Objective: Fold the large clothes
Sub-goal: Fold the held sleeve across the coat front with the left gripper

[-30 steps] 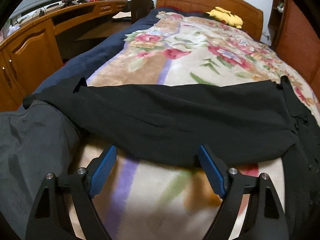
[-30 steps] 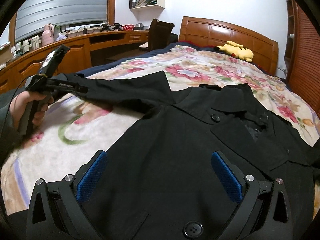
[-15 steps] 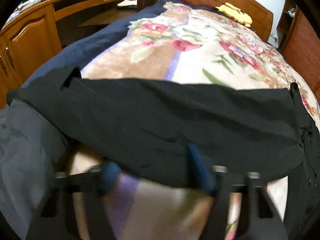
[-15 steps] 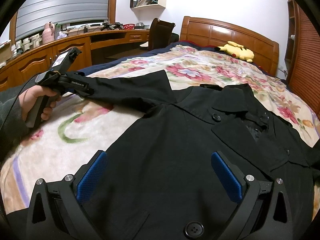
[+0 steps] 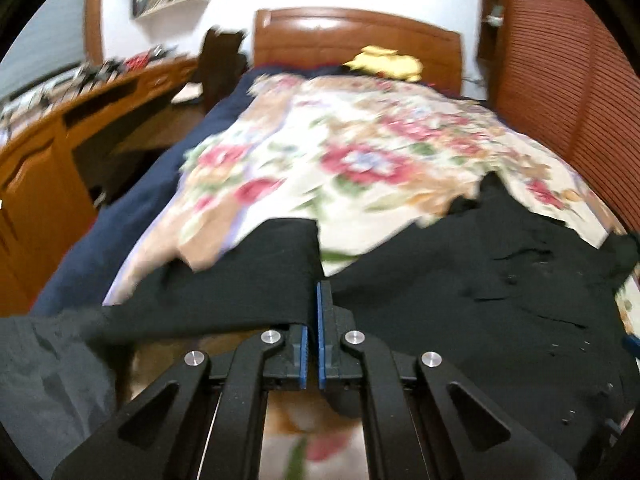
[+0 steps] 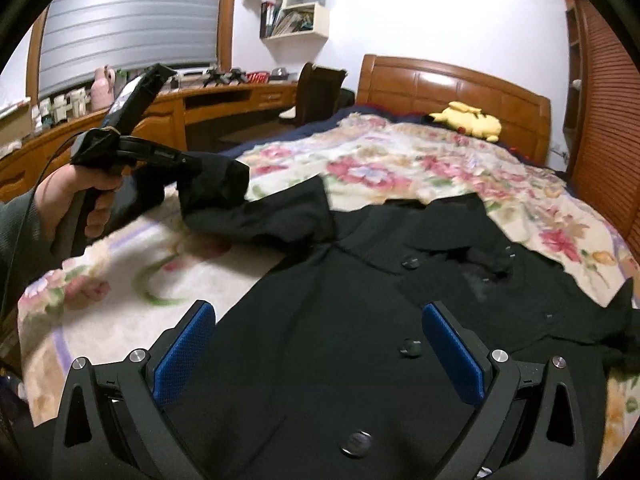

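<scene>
A large black buttoned coat (image 6: 360, 312) lies spread on the floral bedspread (image 6: 400, 160). My left gripper (image 5: 313, 312) is shut on the coat's black sleeve (image 5: 256, 276) and holds it raised off the bed. In the right wrist view that left gripper (image 6: 188, 164) is at the left, gripped by a hand, with the sleeve (image 6: 260, 216) bunched at its tips and draping down to the shoulder. My right gripper (image 6: 320, 344) stands open low over the coat's front, its blue pads (image 6: 184, 352) apart with only flat cloth below them.
A wooden headboard (image 6: 452, 84) and a yellow plush toy (image 6: 472, 120) are at the far end of the bed. A curved wooden desk (image 6: 192, 108) with a chair (image 6: 316, 88) runs along the left. A slatted wooden wardrobe (image 6: 608, 120) stands at the right.
My left gripper closed on the sleeve's near edge and lifted it up off the bedspread, the sleeve now bunched and raised. The right gripper stayed open and rose a little over the coat.
</scene>
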`<action>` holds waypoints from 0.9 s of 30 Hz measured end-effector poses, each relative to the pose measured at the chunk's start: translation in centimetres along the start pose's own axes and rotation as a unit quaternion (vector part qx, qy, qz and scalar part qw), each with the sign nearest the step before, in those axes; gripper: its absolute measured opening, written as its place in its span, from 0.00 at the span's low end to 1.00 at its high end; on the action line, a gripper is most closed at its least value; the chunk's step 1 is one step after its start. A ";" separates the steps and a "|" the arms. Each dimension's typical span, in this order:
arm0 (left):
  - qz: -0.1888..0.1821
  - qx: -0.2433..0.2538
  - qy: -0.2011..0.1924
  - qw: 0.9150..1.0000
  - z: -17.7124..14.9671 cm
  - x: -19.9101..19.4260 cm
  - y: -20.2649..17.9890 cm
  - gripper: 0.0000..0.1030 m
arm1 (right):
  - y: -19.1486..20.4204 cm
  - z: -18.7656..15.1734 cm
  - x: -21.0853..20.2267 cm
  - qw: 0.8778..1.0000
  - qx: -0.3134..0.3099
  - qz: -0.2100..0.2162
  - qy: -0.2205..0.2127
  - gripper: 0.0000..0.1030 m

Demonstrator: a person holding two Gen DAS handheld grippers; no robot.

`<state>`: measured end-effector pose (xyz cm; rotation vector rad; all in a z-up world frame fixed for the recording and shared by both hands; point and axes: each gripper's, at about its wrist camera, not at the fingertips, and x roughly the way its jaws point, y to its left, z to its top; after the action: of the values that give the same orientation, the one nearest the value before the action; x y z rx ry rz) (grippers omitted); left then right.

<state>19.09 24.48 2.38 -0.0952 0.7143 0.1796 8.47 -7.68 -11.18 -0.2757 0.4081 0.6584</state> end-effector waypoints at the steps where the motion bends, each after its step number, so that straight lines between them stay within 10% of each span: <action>1: -0.005 0.010 -0.005 1.000 0.2 -0.6 -1.2 0.03 | -0.4 -0.1 -0.5 1.000 0.002 -0.005 -0.002 1.00; 20: -0.089 0.124 -0.020 0.988 -3.9 -8.5 -16.0 0.06 | -4.5 -2.7 -5.7 0.998 0.031 -0.047 0.011 0.97; 27: -0.107 0.127 -0.012 0.986 -7.9 -10.1 -16.6 0.74 | -4.8 -2.5 -6.3 0.998 0.039 -0.038 0.011 0.97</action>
<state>9.81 5.71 3.52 0.0732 0.6932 -0.1170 6.36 -15.56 -9.97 -0.2236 0.4413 0.5644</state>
